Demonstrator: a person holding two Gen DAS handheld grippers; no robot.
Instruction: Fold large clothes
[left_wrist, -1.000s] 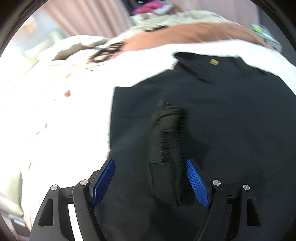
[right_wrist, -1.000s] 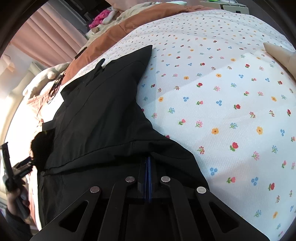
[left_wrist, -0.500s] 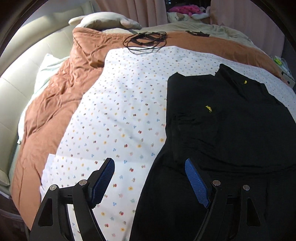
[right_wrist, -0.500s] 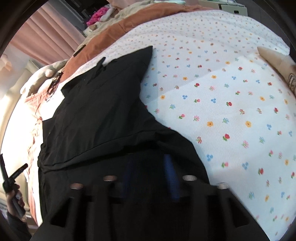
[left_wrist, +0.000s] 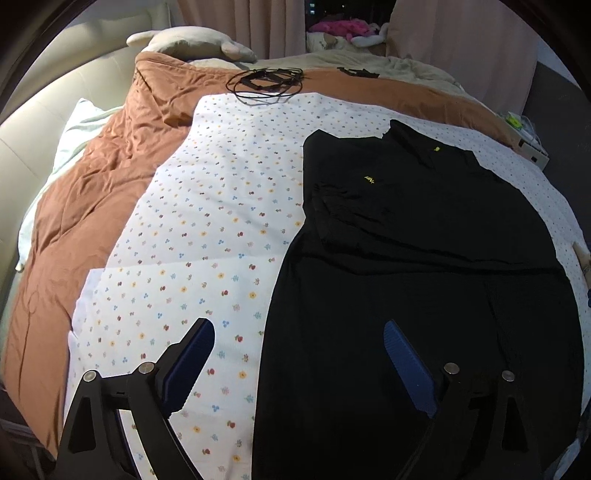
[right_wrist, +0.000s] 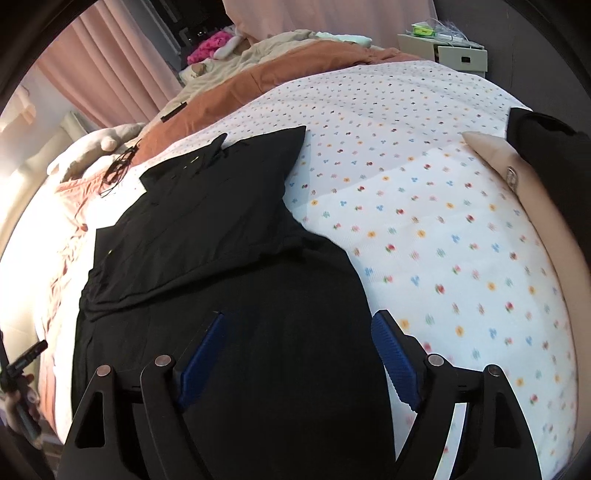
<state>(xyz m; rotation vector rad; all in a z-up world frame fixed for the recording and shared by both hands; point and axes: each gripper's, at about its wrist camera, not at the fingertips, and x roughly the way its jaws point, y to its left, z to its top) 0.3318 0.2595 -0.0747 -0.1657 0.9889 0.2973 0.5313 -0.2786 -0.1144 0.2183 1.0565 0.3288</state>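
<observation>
Both sleeves now lie folded inward on the black shirt (left_wrist: 424, 229); I have just opened left gripper (left_wrist: 295, 365) and right gripper (right_wrist: 295, 354) wide, empty, releasing it flat.

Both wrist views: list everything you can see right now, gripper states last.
black shirt: one, black with small yellow marks, flat on the floral sheet, sleeves folded in
floral sheet: one, white with small flowers, under the shirt
quilt: one, rust brown, beyond the sheet
cable: one, black, coiled at the sheet's far edge
pillow: one, cream, at the bed's far end
plush toy: one, pink, far background
curtains: pink, behind the bed
left gripper: open, holding nothing
right gripper: jaws just opened, over the shirt's lower part, holding nothing
</observation>
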